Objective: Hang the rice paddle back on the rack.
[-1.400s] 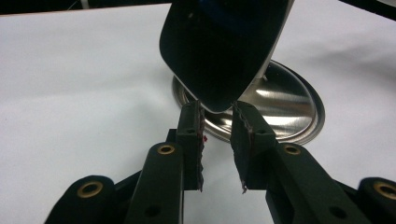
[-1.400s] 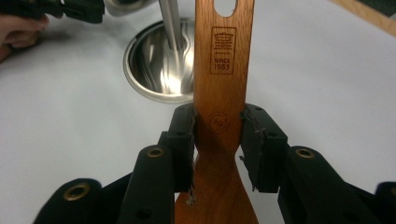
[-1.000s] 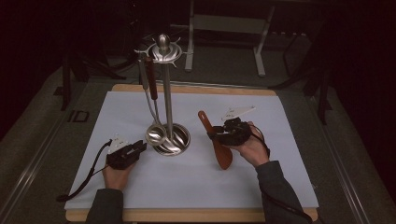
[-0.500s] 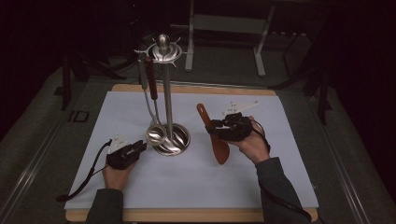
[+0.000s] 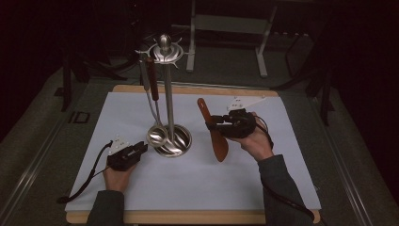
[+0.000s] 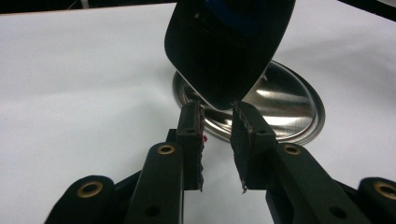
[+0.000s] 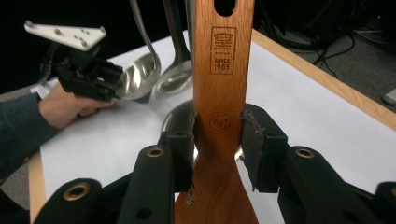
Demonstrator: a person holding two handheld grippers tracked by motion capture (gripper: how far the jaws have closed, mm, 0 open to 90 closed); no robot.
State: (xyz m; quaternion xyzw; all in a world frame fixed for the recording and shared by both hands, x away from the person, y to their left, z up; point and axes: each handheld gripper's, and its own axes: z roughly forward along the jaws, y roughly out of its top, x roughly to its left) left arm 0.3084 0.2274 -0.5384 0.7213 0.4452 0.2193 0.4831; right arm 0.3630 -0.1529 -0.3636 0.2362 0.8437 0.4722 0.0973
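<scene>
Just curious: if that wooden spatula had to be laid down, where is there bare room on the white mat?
The mat lies bare along its near edge between the two hands, and at its far left corner. It is crowded around the rack, where the ladles hang by the left gripper.

A wooden table (image 5: 197, 89) fills the middle of the frame, covered by a white sheet (image 5: 188, 188). A steel utensil stand (image 5: 173, 141) rests on it, left of centre.

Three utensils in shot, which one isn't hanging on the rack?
The wooden spatula: it is clamped in the right hand-held gripper, off to the stand's right. The two steel ladles hang from the stand's top ring.
</scene>
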